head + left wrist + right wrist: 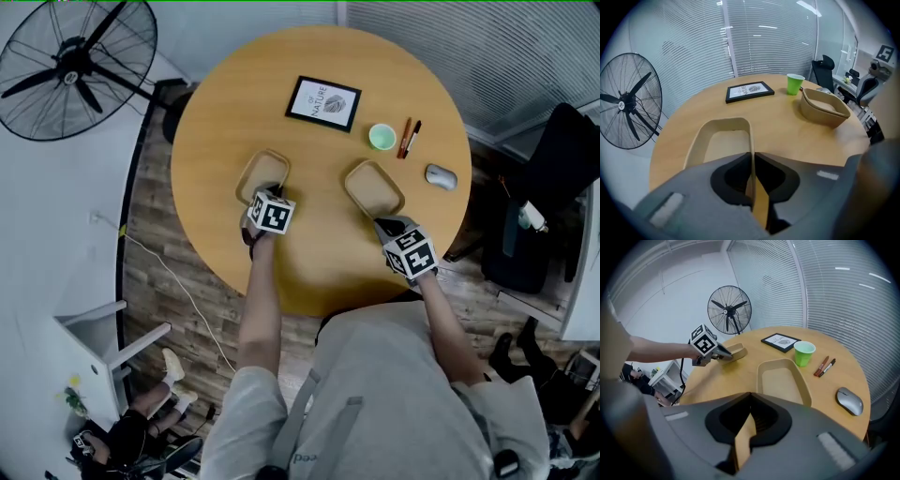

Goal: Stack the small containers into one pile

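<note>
Cup [382, 137], pens [409, 138] and mouse [441, 176] lie near the right container [373, 188].

Both arms forward: left gripper [262, 194] clamps rim of left container [265, 172], right gripper [387, 223] rim of right container [370, 186].

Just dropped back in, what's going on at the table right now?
A person is working over the round table with a gripper in each hand. The left gripper is shut on the rim of the left container, and the right gripper is shut on the rim of the right container. The two containers are apart, so nothing is stacked yet.
</note>
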Demonstrator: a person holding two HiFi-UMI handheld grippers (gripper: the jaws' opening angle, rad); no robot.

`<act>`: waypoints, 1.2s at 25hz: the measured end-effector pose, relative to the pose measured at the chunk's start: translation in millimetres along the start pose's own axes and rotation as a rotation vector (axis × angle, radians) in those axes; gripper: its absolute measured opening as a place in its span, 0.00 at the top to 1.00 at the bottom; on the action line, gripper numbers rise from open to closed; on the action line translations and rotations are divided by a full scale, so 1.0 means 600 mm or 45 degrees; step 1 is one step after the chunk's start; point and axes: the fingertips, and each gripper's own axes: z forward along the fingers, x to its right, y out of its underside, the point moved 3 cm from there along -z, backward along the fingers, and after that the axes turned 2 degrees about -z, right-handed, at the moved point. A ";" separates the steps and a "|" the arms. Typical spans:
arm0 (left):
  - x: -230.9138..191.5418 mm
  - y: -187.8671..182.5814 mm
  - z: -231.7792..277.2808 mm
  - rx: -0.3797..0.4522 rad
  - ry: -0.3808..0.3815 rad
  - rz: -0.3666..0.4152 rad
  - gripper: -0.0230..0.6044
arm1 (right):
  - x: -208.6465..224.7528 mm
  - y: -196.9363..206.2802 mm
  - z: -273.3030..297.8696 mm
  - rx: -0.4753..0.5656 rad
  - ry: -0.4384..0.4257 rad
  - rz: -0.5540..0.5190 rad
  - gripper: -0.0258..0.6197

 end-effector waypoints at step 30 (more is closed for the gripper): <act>0.279 -0.156 -0.109 0.255 0.233 0.899 0.92 | -0.012 0.025 -0.077 0.153 0.133 0.201 0.96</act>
